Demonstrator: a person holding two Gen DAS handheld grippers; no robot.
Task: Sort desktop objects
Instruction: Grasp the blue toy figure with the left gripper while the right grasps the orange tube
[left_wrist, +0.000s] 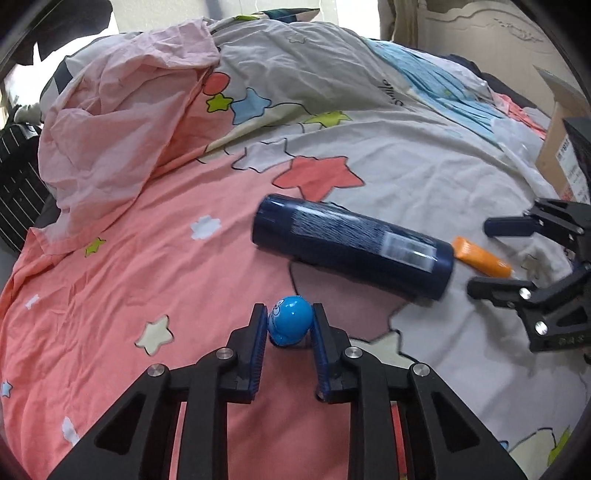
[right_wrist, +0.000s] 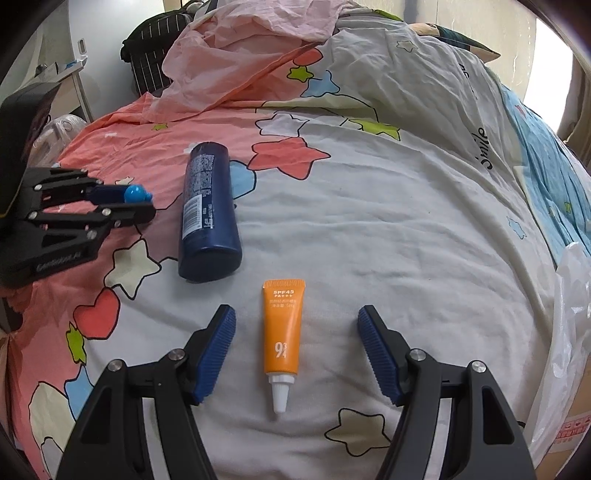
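Small glossy blue ball (left_wrist: 289, 320) with a cartoon face printed on it — pinched between the blue ribbed pads of the left gripper (left_wrist: 289, 325), jaws clenched on it from both sides. It sits low over the pink part of the bedsheet (left_wrist: 147, 258); contact with the sheet can't be told. In the right wrist view the same ball (right_wrist: 133, 193) shows at the tip of the left gripper (right_wrist: 138, 201), far left.

Orange tube (right_wrist: 282, 332), white cap pointing toward the camera, printed "SPF45", lies flat on the white part of the bedsheet (right_wrist: 406, 240). It is between the pads of the right gripper (right_wrist: 296, 354), touching neither — jaws released, well apart from the tube on both sides. From the left wrist view the tube (left_wrist: 480, 258) lies just past the bottle's end, with the right gripper (left_wrist: 491, 254) at the right edge.

Dark blue bottle (left_wrist: 351, 243) lies on its side, barcode label up, between ball and tube; in the right view the bottle (right_wrist: 208, 214) is just beside the left gripper and up-left of the tube.

Around: crumpled pink cloth (left_wrist: 122, 122) heaped at the far side, cardboard box (left_wrist: 557, 147) at right, white plastic bag (right_wrist: 565, 332) at the bed's right edge. Nothing lies on top of ball or tube.
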